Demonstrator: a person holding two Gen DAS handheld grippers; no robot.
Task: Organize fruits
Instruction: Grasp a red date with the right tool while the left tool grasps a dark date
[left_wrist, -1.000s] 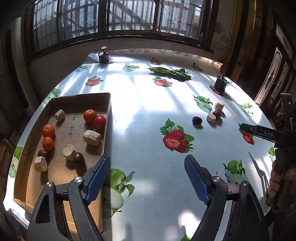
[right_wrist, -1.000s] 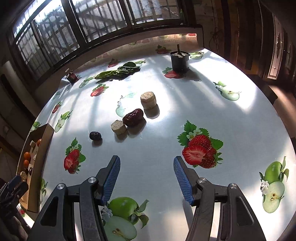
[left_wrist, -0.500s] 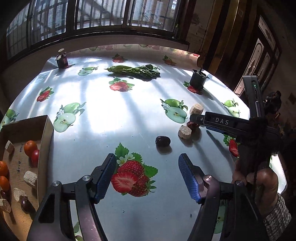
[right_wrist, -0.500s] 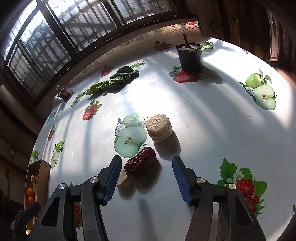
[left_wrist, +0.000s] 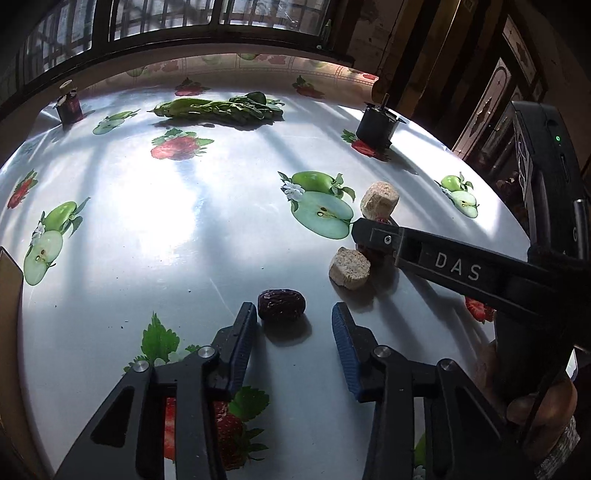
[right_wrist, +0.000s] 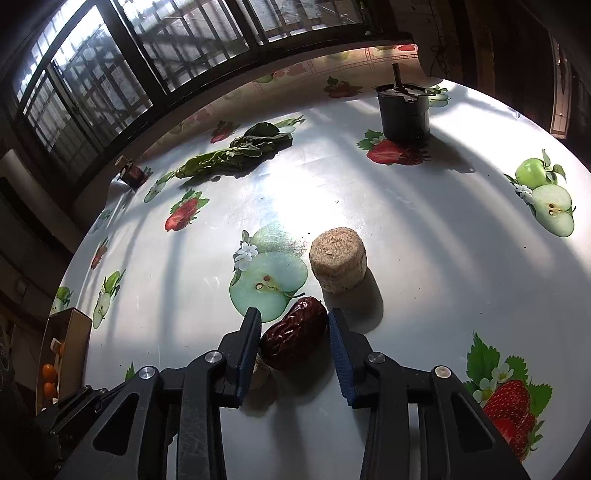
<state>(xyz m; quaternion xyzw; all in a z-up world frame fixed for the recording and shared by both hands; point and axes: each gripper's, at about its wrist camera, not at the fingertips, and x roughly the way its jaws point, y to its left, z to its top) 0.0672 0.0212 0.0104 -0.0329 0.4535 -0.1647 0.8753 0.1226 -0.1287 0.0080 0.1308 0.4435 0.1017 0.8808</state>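
grippers both point down at a table (left_wrist: 184, 229) covered in a fruit-print cloth. left gripper (left_wrist: 294, 317): jaws have just been closing, and a dark wrinkled date (left_wrist: 281, 304) lies on the cloth at the fingertips, touching or almost touching the left pad, with a clear gap to the right pad; released, not grasping. right gripper (right_wrist: 294, 325): jaws have just been closing around a reddish-brown date (right_wrist: 293, 338), both pads against its sides; clenched on it, the fruit low at the cloth.

left wrist view alone shows the dark date, the whole beige cylinder (left_wrist: 349, 267) to its right, and the right gripper's arm lettered "das" reaching in from the right over the red fruit, which is almost hidden there. it also shows part of a hand (left_wrist: 541, 406) at the lower right. right wrist view alone shows the red date plainly, with only a sliver of that beige piece under the left finger. a second beige cylinder (right_wrist: 338, 264) stands upright just beyond the red date, apart from it.

containers: a cardboard box (right_wrist: 68, 343) at the table's left edge holds orange fruits (right_wrist: 49, 373) and a pale piece; remaining contents hidden. a dark pot (right_wrist: 404, 112) with a stick in it stands at the far right; a small jar (left_wrist: 69, 105) at the far left. leafy greens (left_wrist: 221, 107) lie between them.
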